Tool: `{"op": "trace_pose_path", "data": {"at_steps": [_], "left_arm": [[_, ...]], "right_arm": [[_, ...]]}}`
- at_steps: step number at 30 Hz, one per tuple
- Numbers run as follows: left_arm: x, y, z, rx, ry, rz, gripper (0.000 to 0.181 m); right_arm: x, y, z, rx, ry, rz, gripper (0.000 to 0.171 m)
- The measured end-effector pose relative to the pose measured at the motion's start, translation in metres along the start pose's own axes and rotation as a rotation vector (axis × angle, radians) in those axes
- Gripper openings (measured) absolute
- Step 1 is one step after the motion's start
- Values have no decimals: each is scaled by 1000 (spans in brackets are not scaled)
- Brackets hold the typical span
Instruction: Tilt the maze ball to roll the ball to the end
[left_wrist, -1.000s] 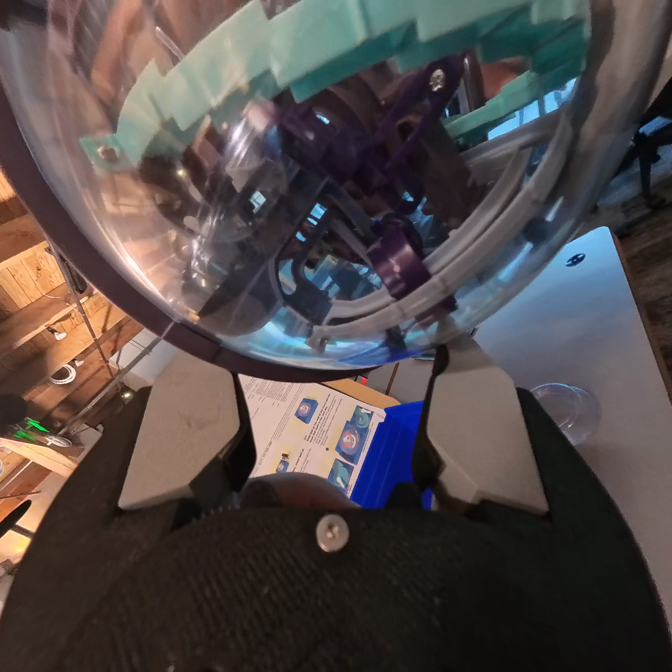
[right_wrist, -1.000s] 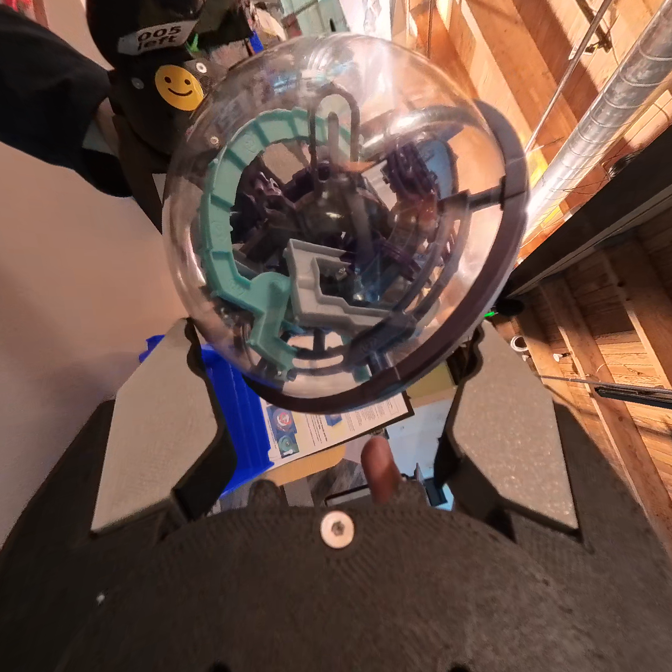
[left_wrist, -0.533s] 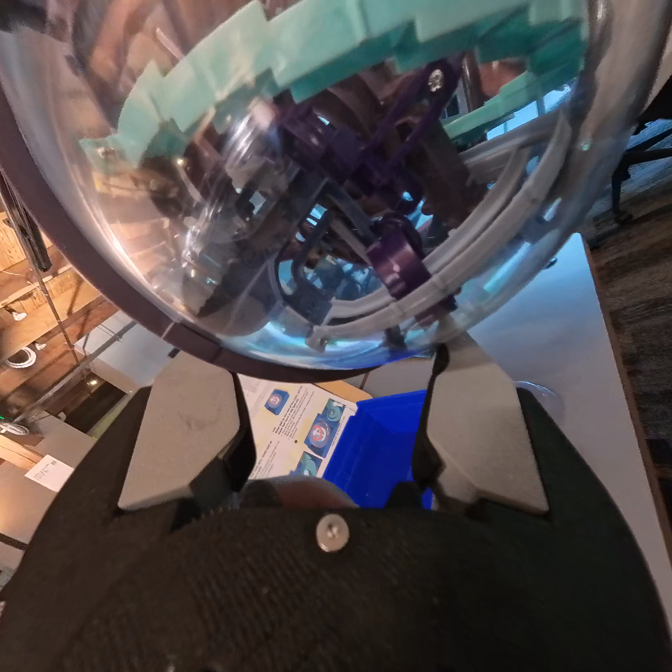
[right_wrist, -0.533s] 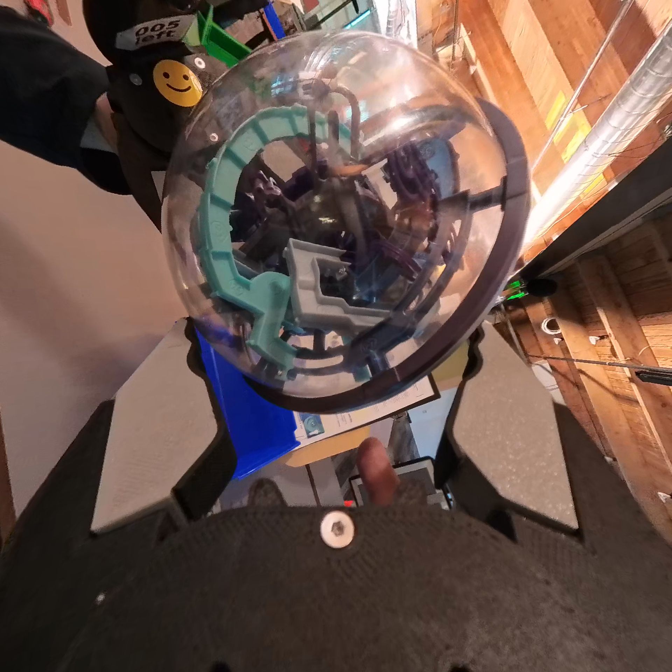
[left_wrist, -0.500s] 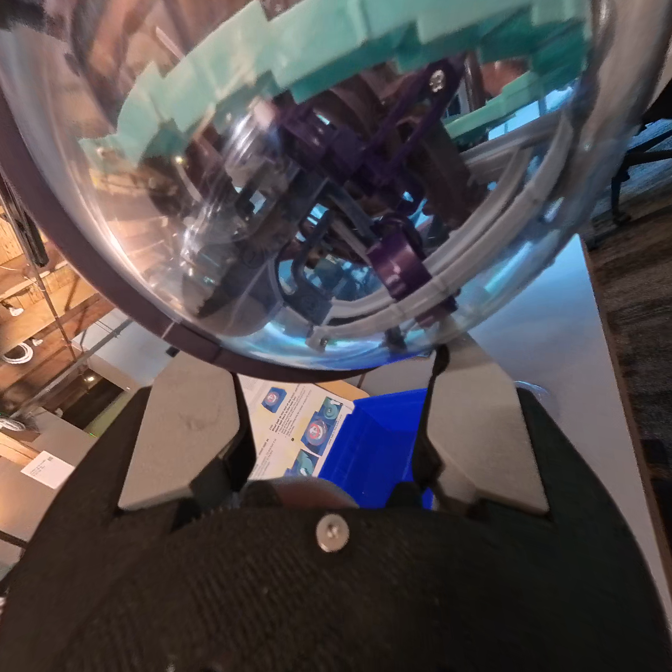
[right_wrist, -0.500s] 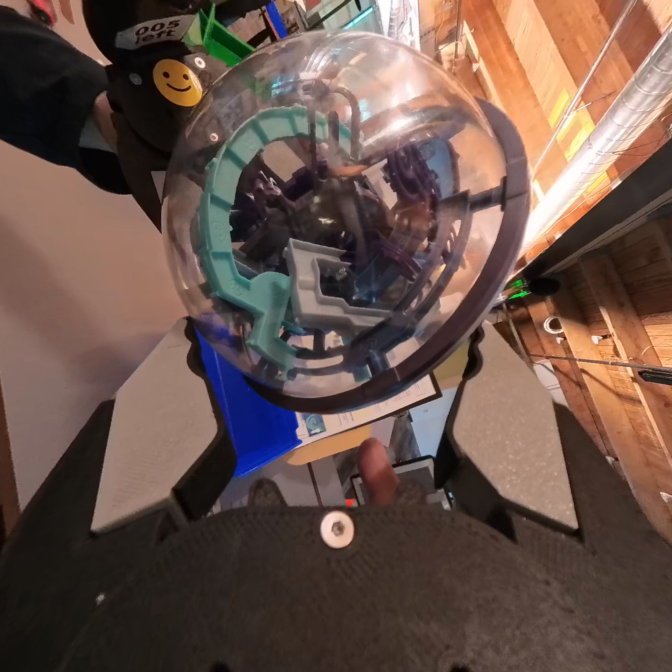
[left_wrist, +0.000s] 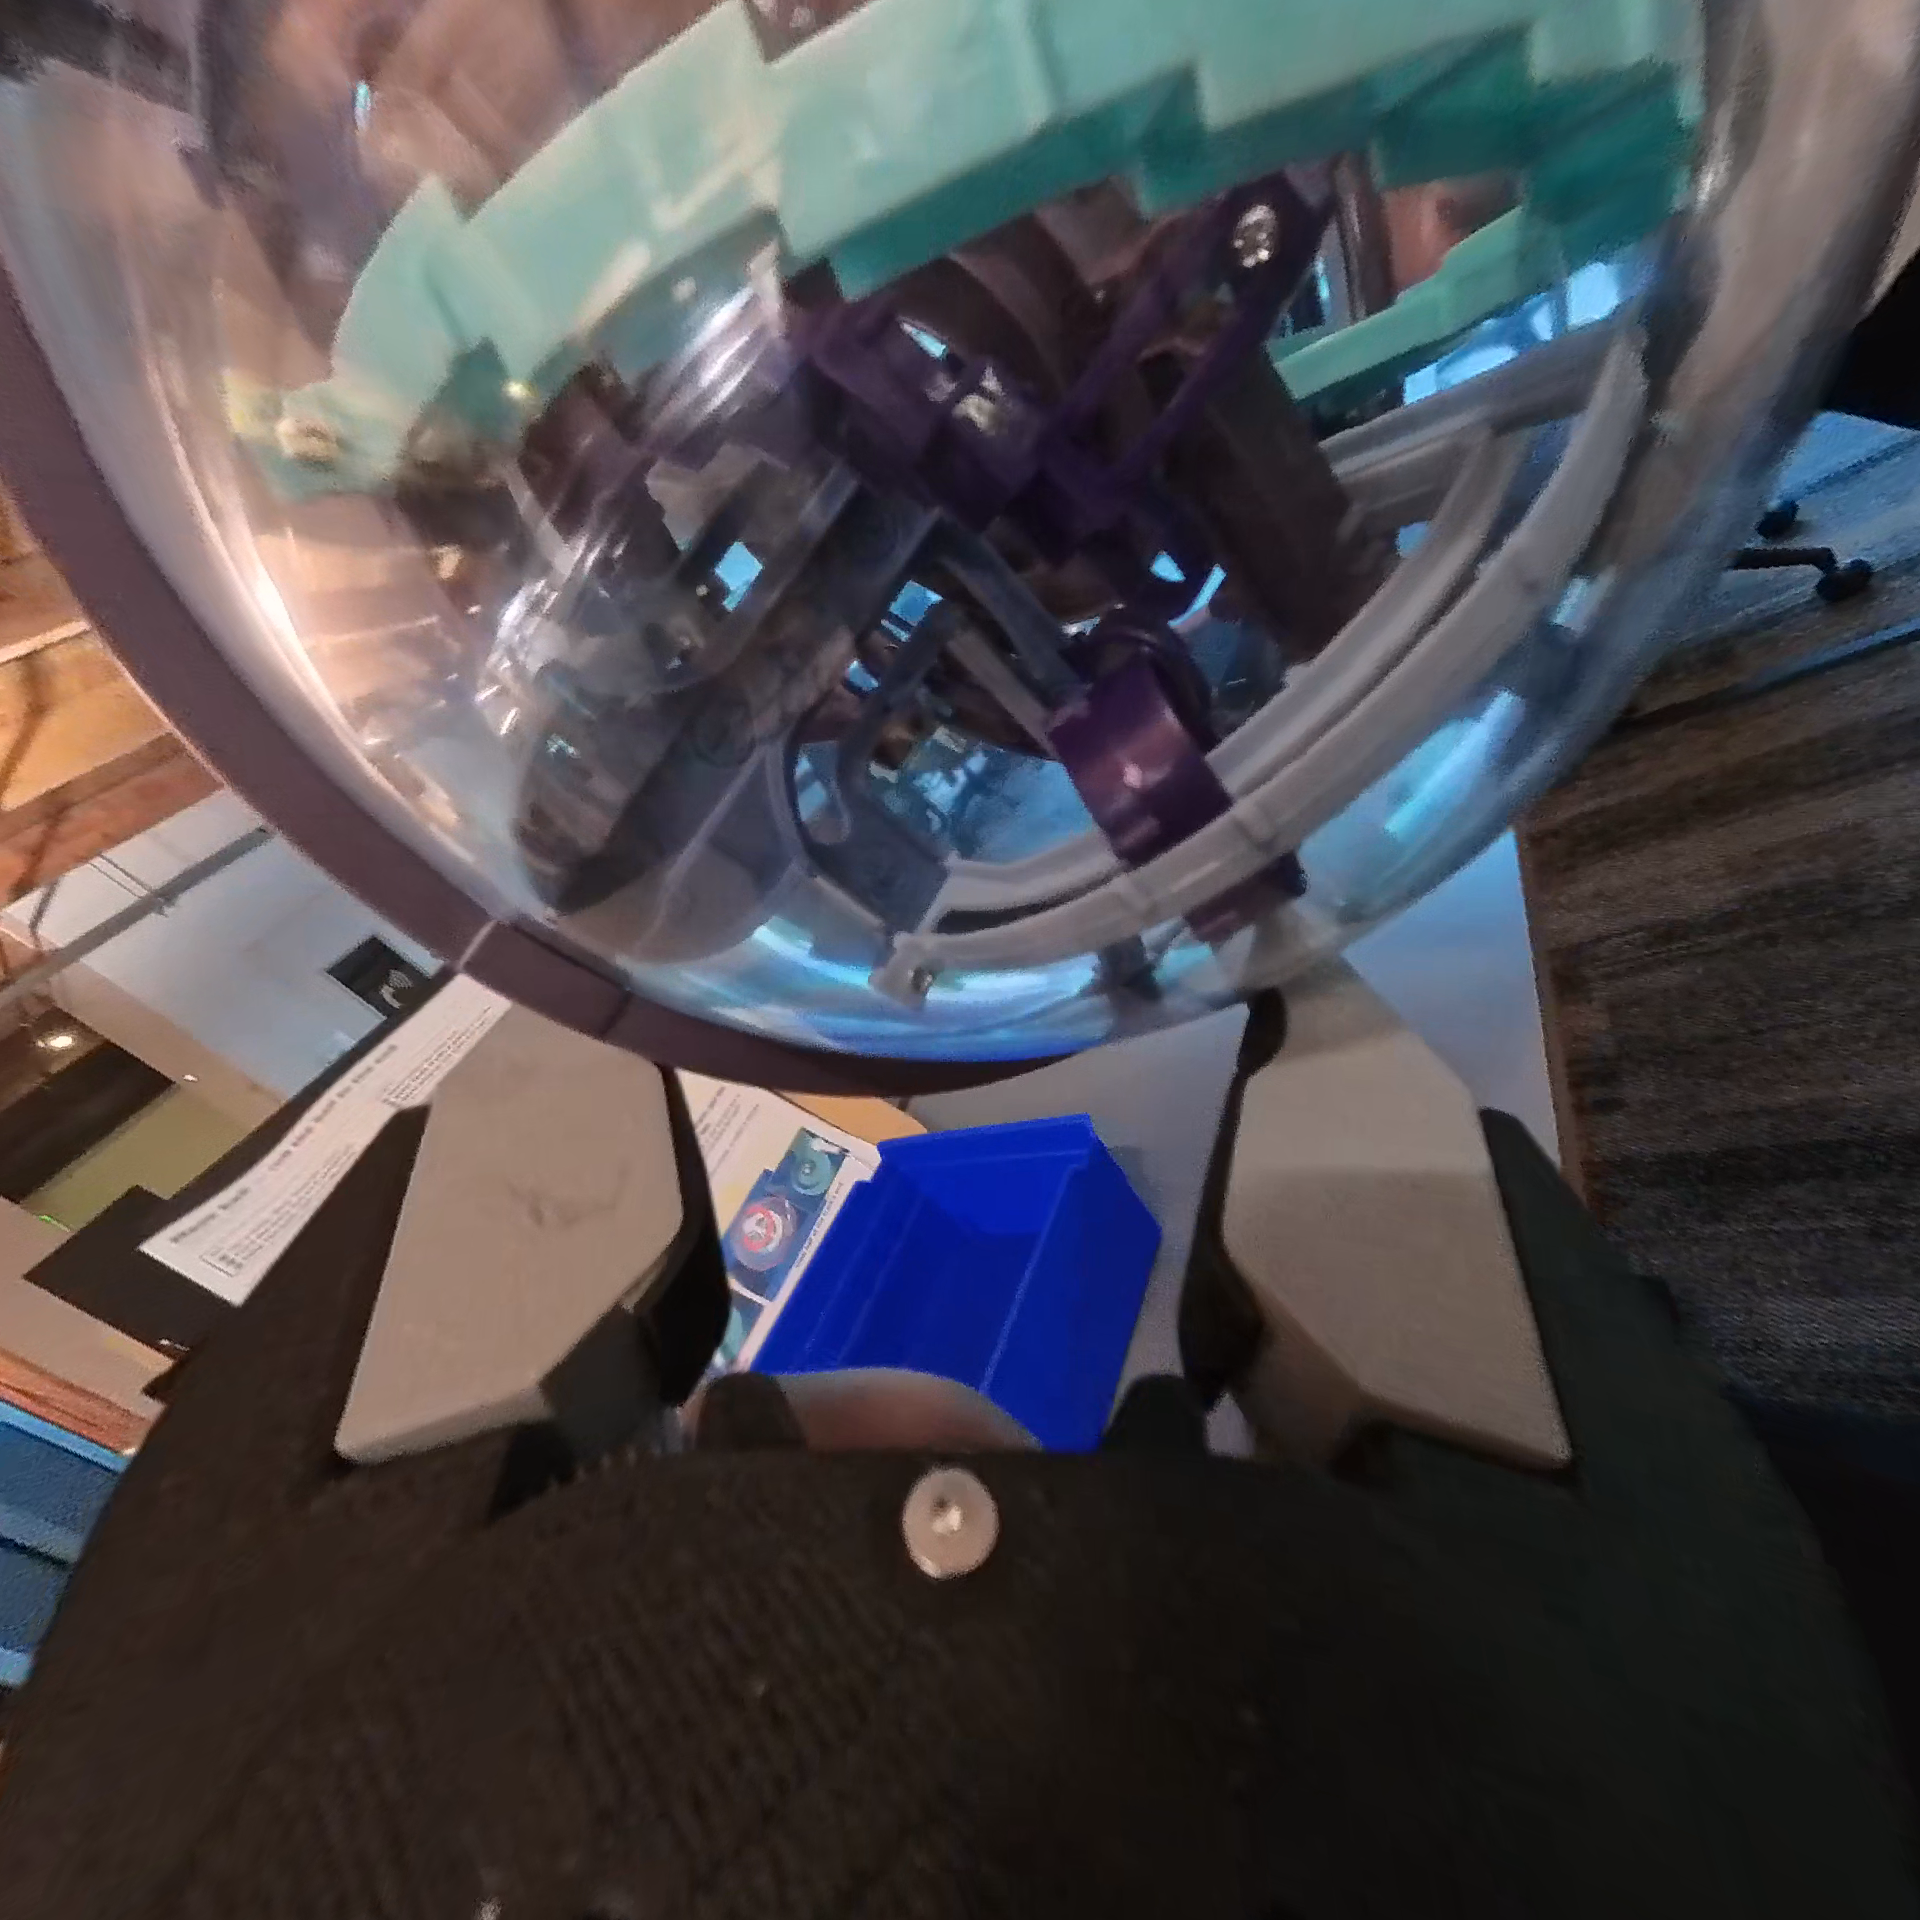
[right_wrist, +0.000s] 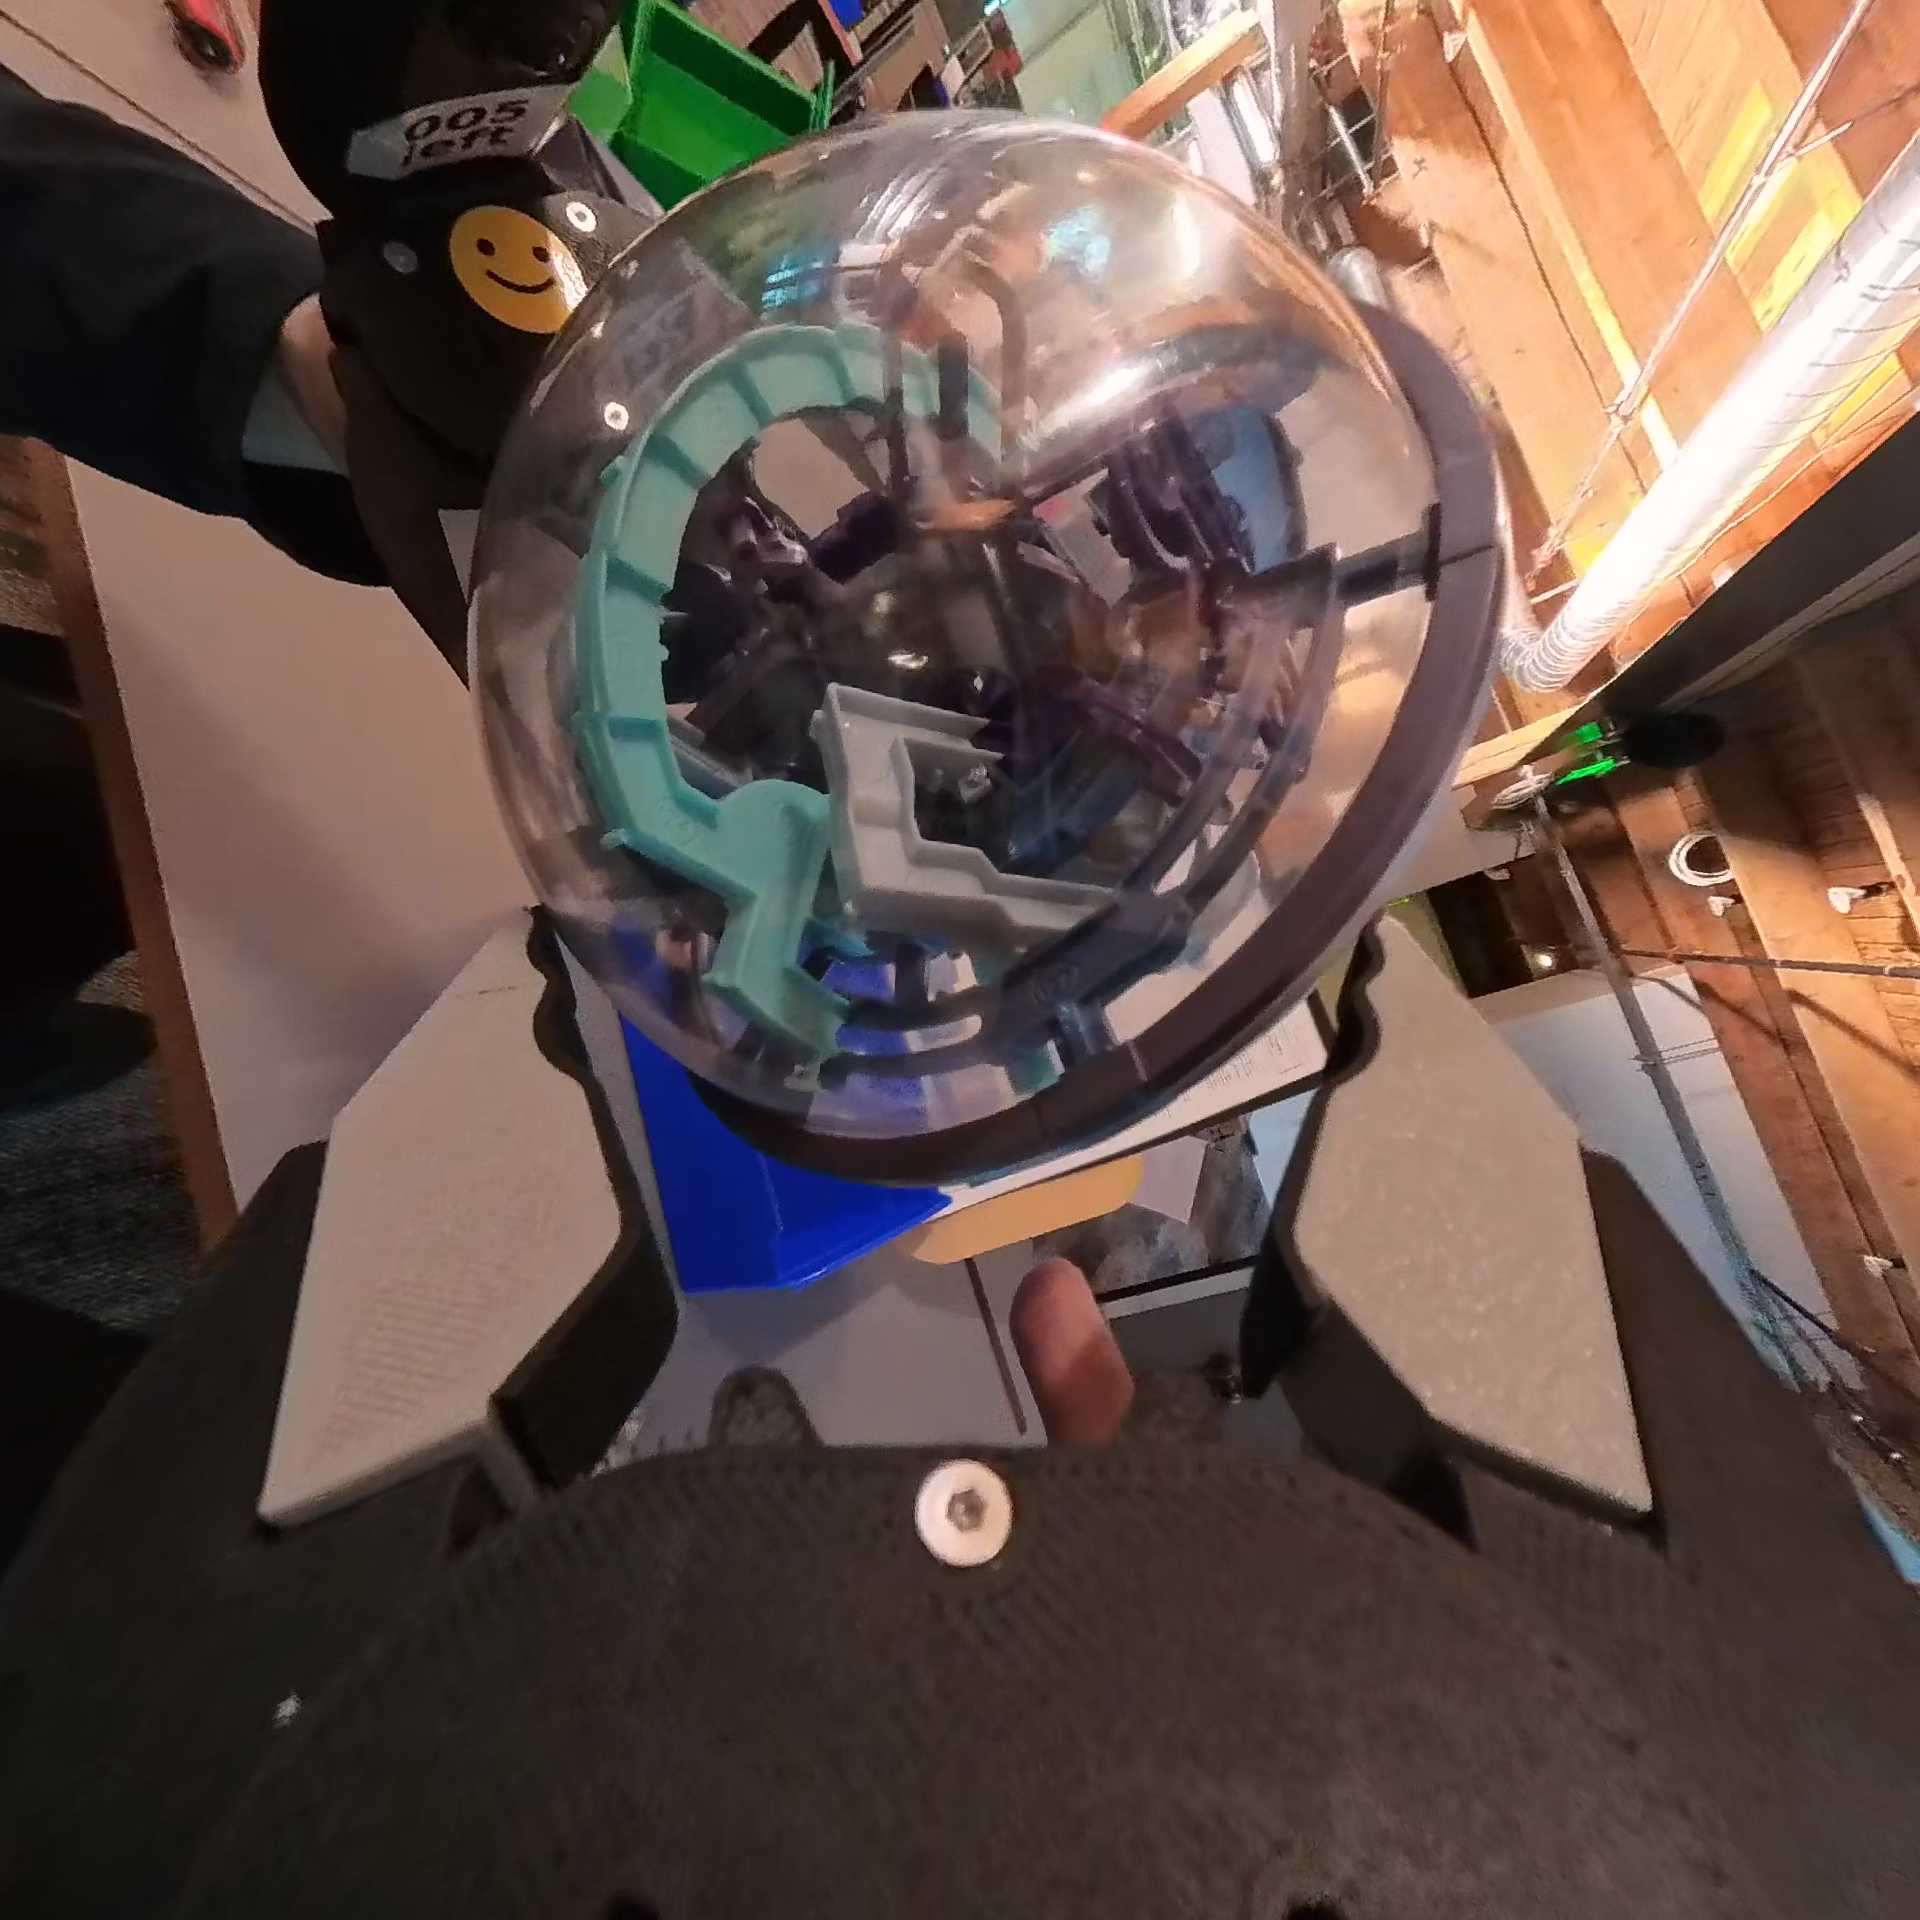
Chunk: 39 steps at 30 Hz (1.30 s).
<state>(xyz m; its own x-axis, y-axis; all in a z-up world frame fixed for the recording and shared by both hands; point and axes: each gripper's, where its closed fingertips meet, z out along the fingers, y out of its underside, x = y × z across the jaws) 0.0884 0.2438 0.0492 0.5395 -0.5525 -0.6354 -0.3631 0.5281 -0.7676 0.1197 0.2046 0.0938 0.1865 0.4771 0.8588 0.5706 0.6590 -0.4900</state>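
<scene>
The maze ball (left_wrist: 831, 520) is a clear sphere with a dark equator band and teal, grey and purple tracks inside. It fills the upper left wrist view, held in the air. My left gripper (left_wrist: 956, 1029) is shut on its lower side, with both grey pads against the shell. In the right wrist view the maze ball (right_wrist: 977, 644) sits between the pads of my right gripper (right_wrist: 956, 1039), which is also shut on it. The left gripper (right_wrist: 457, 208) shows behind the sphere at the upper left. I cannot pick out the small ball inside.
A blue bin (left_wrist: 977, 1268) and a printed sheet (left_wrist: 312, 1174) lie on the white table (left_wrist: 1455, 997) below the sphere. The table edge and dark carpet (left_wrist: 1714, 935) are to the right. A green bin (right_wrist: 696, 104) stands far back. A fingertip (right_wrist: 1070, 1351) shows by the right gripper.
Both grippers have turned together with the sphere still held. The blue bin and sheet slid further into view below it, and the table edge swung closer.
</scene>
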Motion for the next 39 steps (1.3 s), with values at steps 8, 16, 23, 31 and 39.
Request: {"op": "trace_pose_path", "data": {"at_steps": [8,16,23,31,39], "left_arm": [[6,5,6,11,13,-36,110],[12,8,8,10,27,-57,110],[16,10,8,4,37,-68,110],[23,17,5,-14,59,-77,110],[36,40,0,-53,90,-103,113]], "right_arm": [[-3,6,-2,-41,-9,-5,140],[-7,9,-3,-52,-16,7,141],[-9,11,-3,-56,-18,18,141],[-17,17,-2,-40,-33,71,141],[-37,33,10,-18,-67,170,141]]}}
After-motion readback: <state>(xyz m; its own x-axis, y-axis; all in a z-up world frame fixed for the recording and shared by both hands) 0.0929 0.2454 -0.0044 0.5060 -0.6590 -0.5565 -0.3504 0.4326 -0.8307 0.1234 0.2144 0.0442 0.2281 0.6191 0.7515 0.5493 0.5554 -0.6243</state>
